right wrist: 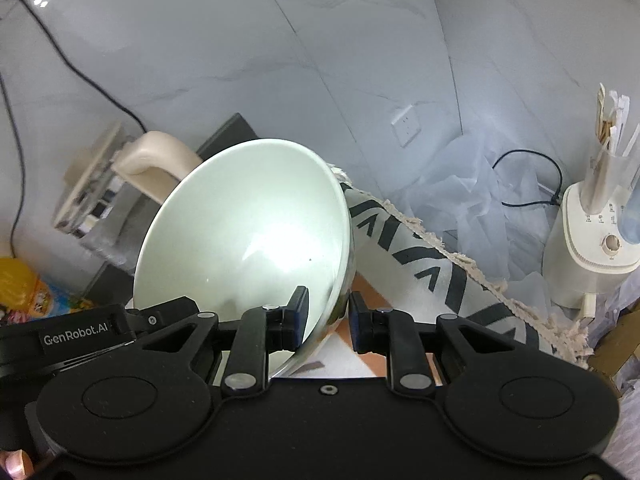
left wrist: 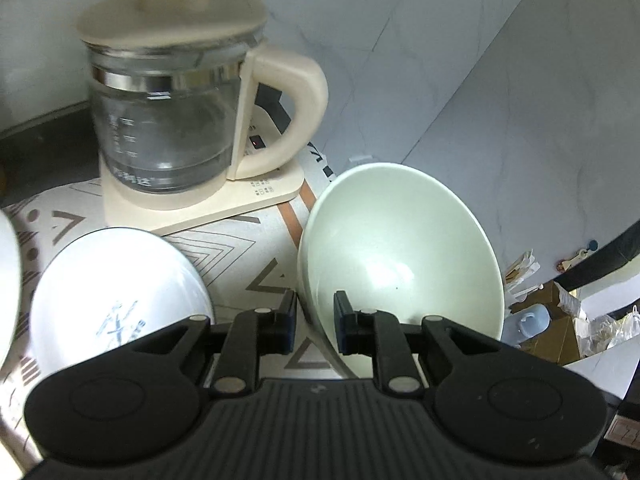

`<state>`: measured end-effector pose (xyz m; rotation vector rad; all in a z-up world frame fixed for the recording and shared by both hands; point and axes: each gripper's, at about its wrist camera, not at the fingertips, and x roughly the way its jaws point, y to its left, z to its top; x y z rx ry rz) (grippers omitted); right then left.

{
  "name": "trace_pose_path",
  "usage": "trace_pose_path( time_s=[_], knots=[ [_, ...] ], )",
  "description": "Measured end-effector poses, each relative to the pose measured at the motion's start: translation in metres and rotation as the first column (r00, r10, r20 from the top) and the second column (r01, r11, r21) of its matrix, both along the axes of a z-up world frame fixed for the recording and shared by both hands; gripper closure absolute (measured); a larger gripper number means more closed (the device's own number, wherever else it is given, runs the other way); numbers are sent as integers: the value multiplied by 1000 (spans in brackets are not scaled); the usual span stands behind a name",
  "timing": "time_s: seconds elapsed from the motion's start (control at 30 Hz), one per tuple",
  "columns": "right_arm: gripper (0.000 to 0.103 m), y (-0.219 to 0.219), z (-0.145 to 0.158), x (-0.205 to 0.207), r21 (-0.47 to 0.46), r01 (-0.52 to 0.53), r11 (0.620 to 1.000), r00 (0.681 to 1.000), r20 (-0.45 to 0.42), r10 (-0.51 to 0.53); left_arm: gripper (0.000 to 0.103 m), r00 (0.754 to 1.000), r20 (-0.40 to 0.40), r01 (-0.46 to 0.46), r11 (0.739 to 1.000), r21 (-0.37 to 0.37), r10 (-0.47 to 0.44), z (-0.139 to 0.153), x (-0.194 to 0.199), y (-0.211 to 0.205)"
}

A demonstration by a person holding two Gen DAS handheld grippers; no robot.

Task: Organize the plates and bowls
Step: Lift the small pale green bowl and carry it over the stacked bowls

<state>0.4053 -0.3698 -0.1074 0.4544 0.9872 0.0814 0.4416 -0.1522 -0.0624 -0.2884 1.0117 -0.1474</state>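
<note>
A pale green bowl [left wrist: 400, 248] hangs tilted above the patterned mat [left wrist: 240, 248], held at its rim from two sides. My left gripper [left wrist: 315, 326] is shut on the near-left part of the rim. In the right wrist view the same green bowl [right wrist: 248, 232] fills the middle, and my right gripper [right wrist: 329, 320] is shut on its right rim. The left gripper's black body [right wrist: 80, 336] shows at the bowl's lower left there. A white bowl with blue marks [left wrist: 120, 300] rests on the mat to the left. Another white dish [left wrist: 6, 280] pokes in at the left edge.
A glass kettle with a cream handle [left wrist: 180, 100] stands on its base behind the bowls, close to the marble wall. At the right are a white appliance [right wrist: 588, 248], crumpled plastic sheet [right wrist: 460, 184] and the mat's frayed edge [right wrist: 480, 276]. Yellow snack bags [right wrist: 20, 284] lie far left.
</note>
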Motion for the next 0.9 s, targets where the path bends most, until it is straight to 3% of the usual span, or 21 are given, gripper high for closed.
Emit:
trace_pose_path(
  time_s=[0.33, 0.9],
  knots=[
    [82, 7, 25, -33, 16, -61, 998, 998, 29, 60, 86, 997, 66, -47, 999, -1, 47, 33, -47, 6],
    [82, 20, 57, -82, 16, -140, 990, 988, 71, 139, 86, 988, 76, -134, 991, -16, 135, 58, -115, 23]
  ],
)
